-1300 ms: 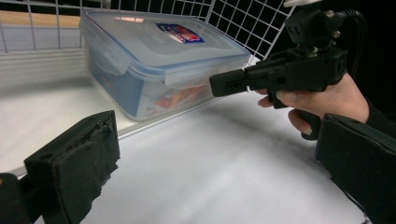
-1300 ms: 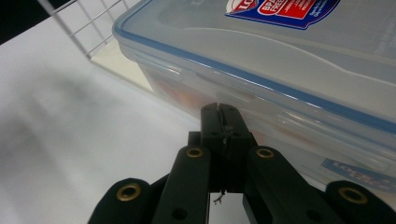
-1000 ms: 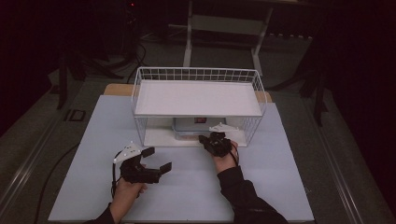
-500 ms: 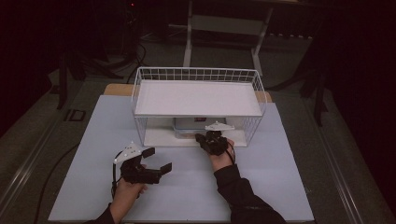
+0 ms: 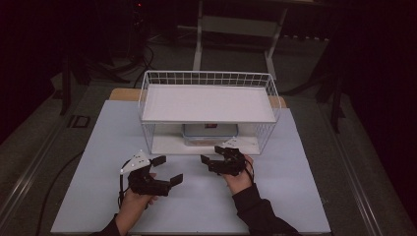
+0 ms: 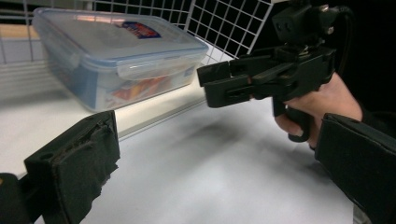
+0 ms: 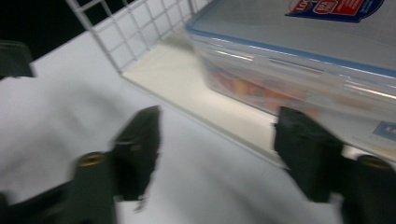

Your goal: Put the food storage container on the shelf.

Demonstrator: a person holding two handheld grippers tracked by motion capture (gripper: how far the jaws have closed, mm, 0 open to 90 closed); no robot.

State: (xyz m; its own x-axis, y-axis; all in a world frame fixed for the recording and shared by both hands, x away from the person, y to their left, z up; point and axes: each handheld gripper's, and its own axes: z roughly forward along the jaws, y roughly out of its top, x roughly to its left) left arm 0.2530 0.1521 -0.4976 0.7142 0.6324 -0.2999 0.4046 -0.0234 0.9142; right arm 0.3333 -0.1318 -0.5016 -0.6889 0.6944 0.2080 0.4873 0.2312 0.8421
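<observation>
One clear lidded food container lay on the wire rack's lower shelf, long axis along its front edge. Your right gripper's jaws had just been opening, empty; your left gripper stood apart.

The right gripper has drawn back from under the wire shelf toward the person, so that it now sits over the white table just in front of the shelf's lower board. Its jaws, which were together at the plastic food box a moment ago, have just been opening and now stand wide apart with nothing between them; the right gripper view shows the box beyond both pads.
</observation>
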